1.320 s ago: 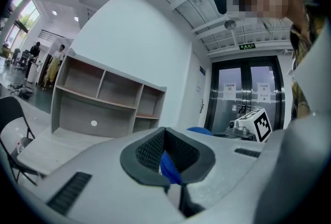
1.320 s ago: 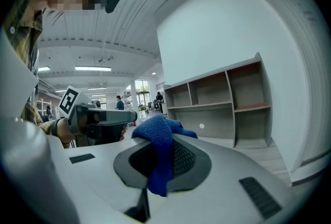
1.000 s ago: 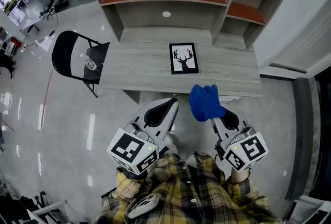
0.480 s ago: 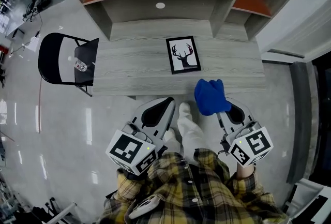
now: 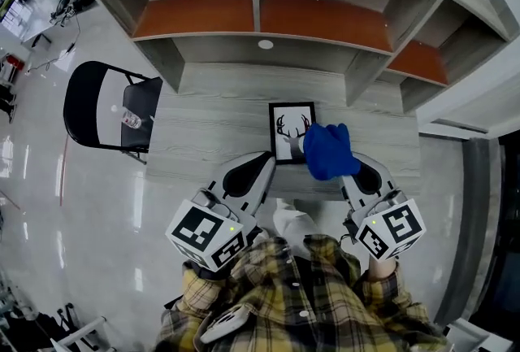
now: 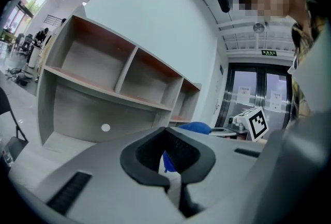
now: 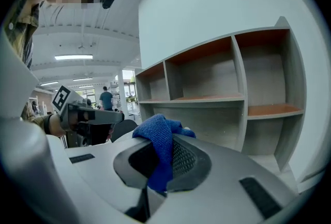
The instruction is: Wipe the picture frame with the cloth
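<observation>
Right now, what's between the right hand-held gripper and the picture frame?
The blue cloth, clamped in the right hand-held gripper. In the head view it overlaps the picture frame's lower right corner.

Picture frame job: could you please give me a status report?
Left gripper shut, empty. Right gripper shut on blue cloth. Picture frame flat on desk, cloth over its right edge, contact unclear. Nothing in the way.
</observation>
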{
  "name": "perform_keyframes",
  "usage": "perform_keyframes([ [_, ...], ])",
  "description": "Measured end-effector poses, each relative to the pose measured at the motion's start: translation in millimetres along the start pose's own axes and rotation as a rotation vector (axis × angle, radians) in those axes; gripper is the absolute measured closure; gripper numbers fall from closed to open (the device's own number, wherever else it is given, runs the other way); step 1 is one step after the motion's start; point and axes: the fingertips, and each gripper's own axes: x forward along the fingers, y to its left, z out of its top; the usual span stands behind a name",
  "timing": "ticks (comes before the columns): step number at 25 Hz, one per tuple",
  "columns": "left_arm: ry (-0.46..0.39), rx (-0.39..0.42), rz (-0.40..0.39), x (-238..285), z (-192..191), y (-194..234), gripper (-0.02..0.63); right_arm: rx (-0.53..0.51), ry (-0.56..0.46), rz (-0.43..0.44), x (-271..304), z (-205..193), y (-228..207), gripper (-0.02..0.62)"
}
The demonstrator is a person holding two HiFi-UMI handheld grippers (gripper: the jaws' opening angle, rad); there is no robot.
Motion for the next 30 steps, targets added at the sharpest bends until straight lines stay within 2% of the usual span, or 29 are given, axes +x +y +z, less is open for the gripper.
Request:
perform_keyframes([
  [5,-0.032,0.011,0.015,42,31,18,0.601,-0.017,-0.016,0.034,27,24,-37,0.561],
  [9,-0.028,0.012,0.032,61,35,27,0.601,-0.011,-0.015,0.060,40,28,-52,0.561],
  [17,0.040,-0.002,0.009,79,27,49,0.601,0.048,-0.011,0.046,60,30,-63,0.561],
  [20,0.085,-0.010,0.029,84,22,69,0.601,0.084,-0.003,0.025,65,29,-61,0.561],
  [25,0.183,-0.048,0.046,98,-8,101,0.600,0.102,0.034,-0.009,80,19,-65,0.561],
  [30,0.316,-0.119,0.077,111,-68,128,0.595,0.131,0.089,-0.013,97,-5,-67,0.561],
])
